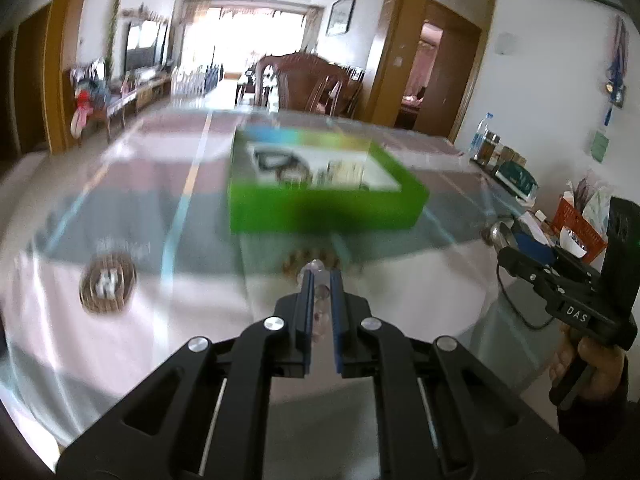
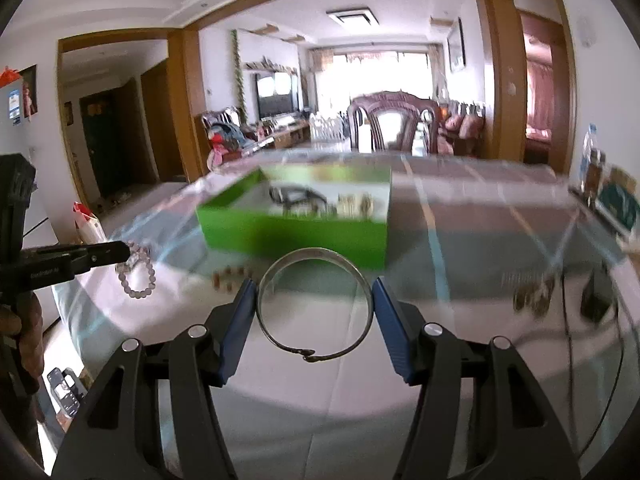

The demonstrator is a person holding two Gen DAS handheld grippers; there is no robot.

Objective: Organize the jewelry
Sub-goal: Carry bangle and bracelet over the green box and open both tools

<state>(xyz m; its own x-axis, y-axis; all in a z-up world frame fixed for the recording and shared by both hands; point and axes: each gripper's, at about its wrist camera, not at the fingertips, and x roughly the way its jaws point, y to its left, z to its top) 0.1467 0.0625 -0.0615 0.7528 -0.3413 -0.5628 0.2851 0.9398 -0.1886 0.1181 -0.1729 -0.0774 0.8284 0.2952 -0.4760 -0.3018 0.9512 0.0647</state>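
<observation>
Tabletop (image 2: 480,320); silver bangle (image 2: 316,300) between right jaws.

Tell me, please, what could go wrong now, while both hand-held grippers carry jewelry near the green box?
1. The left hand-held gripper pinches the pale bead bracelet by one small part; the loop dangles and could slip or catch on the green box wall.
2. The right hand-held gripper clamps the silver bangle only at its two sides; the smooth metal may twist out.
3. Brown beads lie on the table before the box and could be knocked.
</observation>
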